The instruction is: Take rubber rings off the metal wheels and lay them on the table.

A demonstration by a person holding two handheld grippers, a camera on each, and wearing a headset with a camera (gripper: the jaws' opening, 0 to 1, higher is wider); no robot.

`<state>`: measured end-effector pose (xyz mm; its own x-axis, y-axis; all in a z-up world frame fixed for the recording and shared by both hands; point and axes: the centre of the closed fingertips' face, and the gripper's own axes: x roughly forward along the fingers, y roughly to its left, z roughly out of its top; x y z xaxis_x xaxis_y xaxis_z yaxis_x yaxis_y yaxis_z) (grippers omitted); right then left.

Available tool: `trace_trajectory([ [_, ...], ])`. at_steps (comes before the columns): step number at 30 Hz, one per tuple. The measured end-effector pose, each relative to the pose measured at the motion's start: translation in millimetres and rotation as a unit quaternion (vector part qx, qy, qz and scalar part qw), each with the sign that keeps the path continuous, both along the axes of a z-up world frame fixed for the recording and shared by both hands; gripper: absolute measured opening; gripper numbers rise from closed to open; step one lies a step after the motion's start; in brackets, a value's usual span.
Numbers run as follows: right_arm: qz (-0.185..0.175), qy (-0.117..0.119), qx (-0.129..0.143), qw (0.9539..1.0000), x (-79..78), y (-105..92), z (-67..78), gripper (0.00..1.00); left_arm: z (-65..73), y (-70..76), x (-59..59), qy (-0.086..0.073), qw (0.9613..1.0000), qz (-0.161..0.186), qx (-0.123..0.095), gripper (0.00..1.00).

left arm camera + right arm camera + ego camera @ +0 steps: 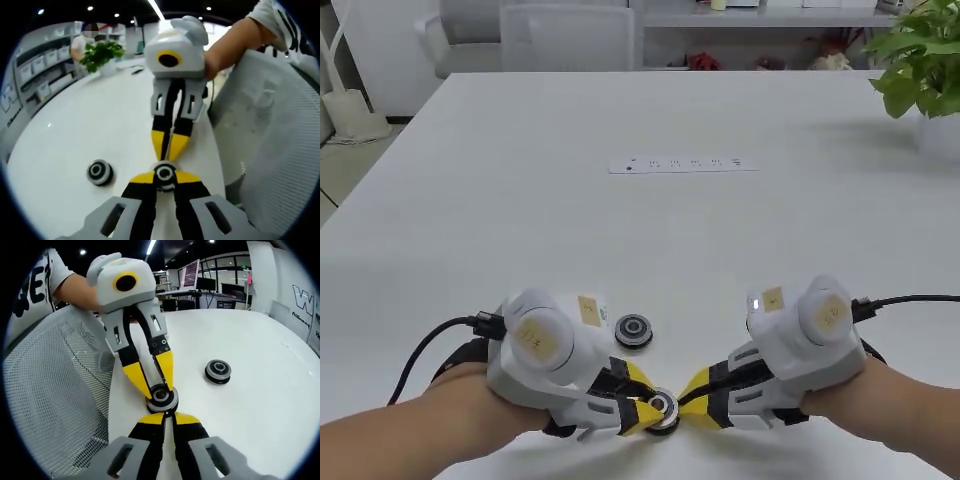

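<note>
A small metal wheel with a black rubber ring hangs just above the near edge of the white table, between the two grippers. My left gripper comes in from the left and is shut on the wheel. My right gripper faces it from the right, its yellow tips pinched on the ring at the wheel's rim. In the right gripper view its own jaws stand almost together under the wheel. A second ringed wheel lies flat on the table just beyond.
A white power strip lies mid-table. A potted plant stands at the far right corner. A mesh chair sits close behind the table's near edge. Black cables trail from both grippers.
</note>
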<state>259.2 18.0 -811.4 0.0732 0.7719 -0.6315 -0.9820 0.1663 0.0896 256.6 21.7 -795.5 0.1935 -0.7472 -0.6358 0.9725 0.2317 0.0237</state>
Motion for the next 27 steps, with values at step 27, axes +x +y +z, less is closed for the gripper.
trace_trajectory([
  [27,-0.042,0.071,0.023,0.9964,-0.6,-2.4,-0.3,0.00,0.8,-0.8,-0.5,0.000,1.0000,0.001,-0.004,0.13],
])
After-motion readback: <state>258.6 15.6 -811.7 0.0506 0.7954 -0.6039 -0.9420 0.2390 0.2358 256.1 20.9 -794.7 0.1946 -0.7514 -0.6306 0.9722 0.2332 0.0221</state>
